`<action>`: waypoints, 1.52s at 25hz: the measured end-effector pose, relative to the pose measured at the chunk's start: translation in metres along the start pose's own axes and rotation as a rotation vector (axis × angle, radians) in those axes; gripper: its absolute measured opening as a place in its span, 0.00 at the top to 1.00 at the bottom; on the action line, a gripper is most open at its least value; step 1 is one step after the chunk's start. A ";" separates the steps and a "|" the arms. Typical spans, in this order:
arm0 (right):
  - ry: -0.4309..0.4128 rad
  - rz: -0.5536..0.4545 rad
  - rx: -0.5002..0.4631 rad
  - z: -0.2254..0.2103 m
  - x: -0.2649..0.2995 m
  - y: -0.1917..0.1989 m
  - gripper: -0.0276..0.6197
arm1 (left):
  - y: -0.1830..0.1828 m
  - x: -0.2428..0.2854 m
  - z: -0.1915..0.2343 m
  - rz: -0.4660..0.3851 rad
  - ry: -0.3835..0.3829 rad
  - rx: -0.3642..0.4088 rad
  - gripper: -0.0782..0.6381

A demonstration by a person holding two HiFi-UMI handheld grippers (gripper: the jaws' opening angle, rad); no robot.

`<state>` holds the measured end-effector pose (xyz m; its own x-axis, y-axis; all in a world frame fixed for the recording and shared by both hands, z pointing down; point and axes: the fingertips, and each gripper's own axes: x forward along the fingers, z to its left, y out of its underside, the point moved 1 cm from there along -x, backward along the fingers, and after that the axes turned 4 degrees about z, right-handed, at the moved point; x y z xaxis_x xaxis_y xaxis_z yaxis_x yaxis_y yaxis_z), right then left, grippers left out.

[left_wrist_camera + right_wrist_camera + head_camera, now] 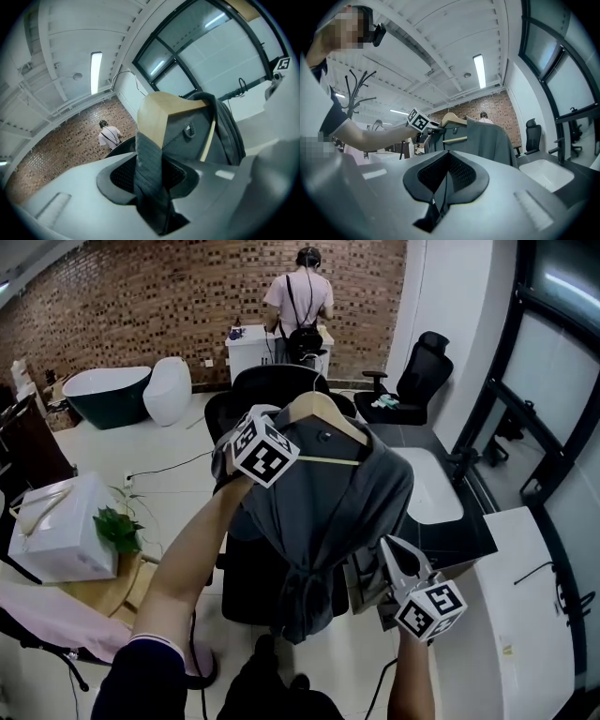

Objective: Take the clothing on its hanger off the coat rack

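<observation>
Closest to the lens is my bare left forearm (192, 549), which ends in the left gripper (150, 164). Its tongs are clamped on a fold of the grey cloth robe (328, 512) where it drapes over one end of the pale wooden hanger (323, 411). Low on my right, the right gripper (446, 161) has its tongs pressed together on nothing, near the robe's lower side.

The robe hangs in the air in front of me on that one grip. The dark branched coat rack (356, 86) stands well apart off to the side, so I judge the lift-off done and the carry to be the step in hand.

To do it well I would hold the left wrist high so the hem stays off the floor. I would also move slowly, since a hanger pinched at one end wants to tip (and cloth can slide on smooth wood). The free tongs could steady the far shoulder.

As for pose, the left arm reaches up and forward at a slant, nearly straight. The right forearm (412, 681) is tucked in close and points upward.

Beyond the robe sits a black mesh office chair (272, 385). Farther off, a person (302, 296) stands at a white counter by the red brick wall (141, 306).
</observation>
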<state>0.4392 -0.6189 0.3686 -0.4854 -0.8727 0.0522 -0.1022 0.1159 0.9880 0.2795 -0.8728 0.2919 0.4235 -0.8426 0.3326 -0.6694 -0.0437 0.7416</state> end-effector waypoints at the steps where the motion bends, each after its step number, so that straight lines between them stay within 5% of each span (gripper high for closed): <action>1: 0.003 0.002 0.003 -0.006 0.007 0.003 0.96 | 0.004 0.010 0.001 0.002 0.003 -0.003 0.71; 20: 0.009 0.140 0.135 -0.048 0.105 0.082 0.96 | 0.155 0.137 -0.047 0.178 0.169 -0.118 0.72; 38: -0.039 0.311 0.256 -0.031 0.110 0.181 0.96 | 0.328 0.141 -0.214 0.447 0.418 -0.361 0.82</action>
<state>0.3944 -0.7087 0.5578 -0.5598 -0.7589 0.3327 -0.1557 0.4907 0.8573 0.2500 -0.8912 0.7071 0.4023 -0.4584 0.7925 -0.6206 0.4998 0.6042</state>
